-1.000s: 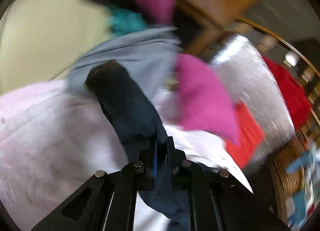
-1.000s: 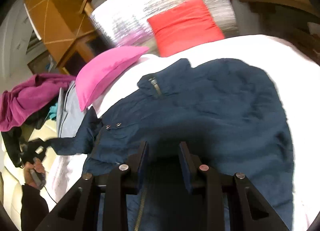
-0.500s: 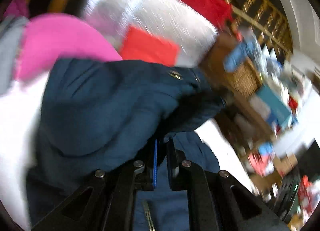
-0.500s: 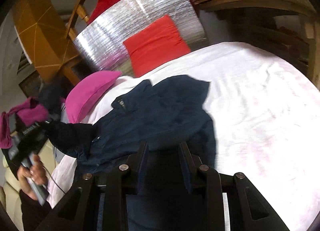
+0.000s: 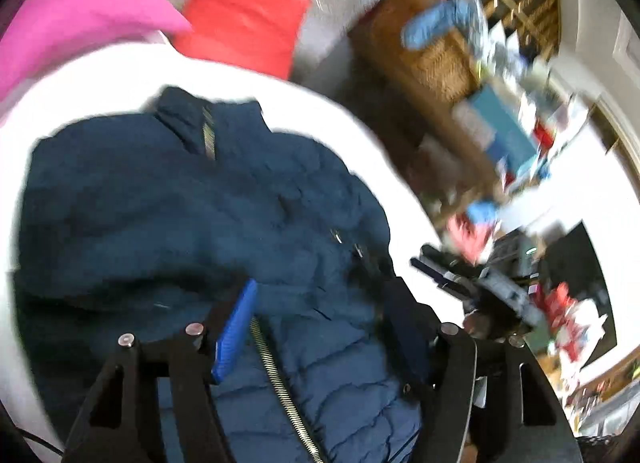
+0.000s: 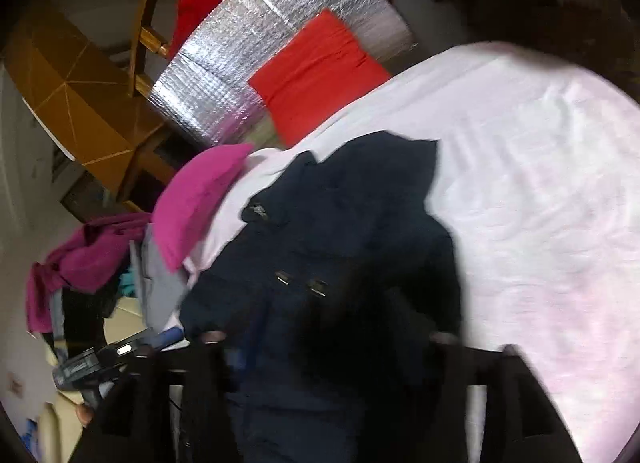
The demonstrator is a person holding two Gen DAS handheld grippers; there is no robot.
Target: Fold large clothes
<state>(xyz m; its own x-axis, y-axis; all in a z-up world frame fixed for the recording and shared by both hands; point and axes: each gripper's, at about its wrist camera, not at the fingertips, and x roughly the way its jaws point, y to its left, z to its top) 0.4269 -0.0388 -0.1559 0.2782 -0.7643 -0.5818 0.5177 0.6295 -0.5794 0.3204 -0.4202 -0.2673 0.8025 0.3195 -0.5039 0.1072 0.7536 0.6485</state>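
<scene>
Navy quilted jacket (image 5: 192,215) lies spread on the white bed sheet (image 6: 540,203), collar toward the upper left of the left wrist view, zipper running down to the lower centre. Sleeves look already drawn in over the body, so the spread is likely kept flat and narrow ready for the next fold; that's a judgement.

Left tongs (image 5: 320,327) are wide open, holding nothing, with the blue pad finger (image 5: 234,337) lower left and the dark one lower right. Jacket hem and zipper sit right between and under them, close; contact can't be told because of blur.

Right tongs (image 6: 326,343) sit at the bottom of the right wrist view, fingers apart with a wide gap and dark jacket fabric filling it. Heavy shadow and blur, so I can't tell whether they're open free or pinching cloth. Jacket fills the frame centre, straight ahead of these tongs, hood or collar end toward upper centre.

Each tool shows in the other's view: lower right for the left camera, lower left for the right. Both work the hem end, probably to lift it toward the collar.

Pink pillow (image 5: 76,19) upper left, red cushion (image 6: 316,75) and silver foil panel (image 6: 240,51) beyond the bed.
</scene>
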